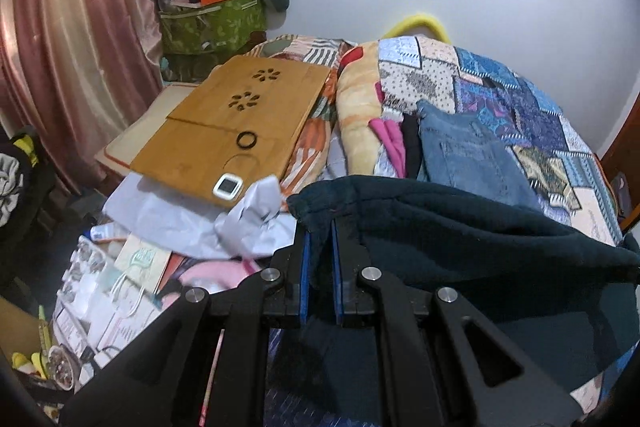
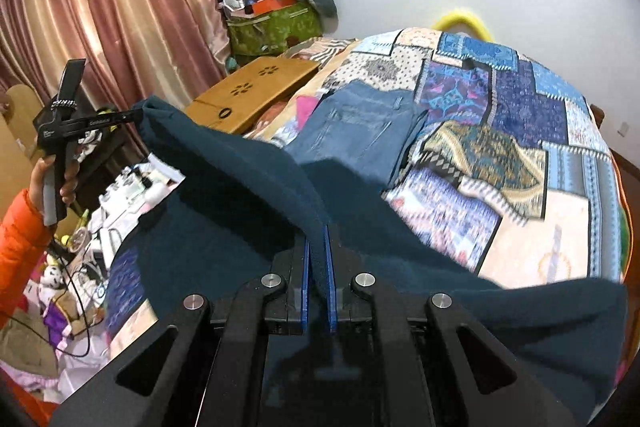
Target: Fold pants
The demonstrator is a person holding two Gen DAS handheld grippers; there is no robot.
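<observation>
Right wrist view: right gripper [image 2: 319,259] and left gripper [image 2: 136,115], jaws clamped on dark teal pants [image 2: 240,179], stretch its edge leftward above the bed [image 2: 560,211].

Right gripper [image 2: 319,239] clamped on the edge of dark teal fleece pants [image 2: 224,163], cloth pinched between blue pads [image 2: 331,279]. Far left, left gripper [image 2: 136,115] in a hand [image 2: 56,179], gripping the pants' other corner. Ahead, folded blue denim jeans [image 2: 360,131] on patchwork quilt [image 2: 520,155]; ahead-left, perforated wooden board [image 2: 256,95].
</observation>
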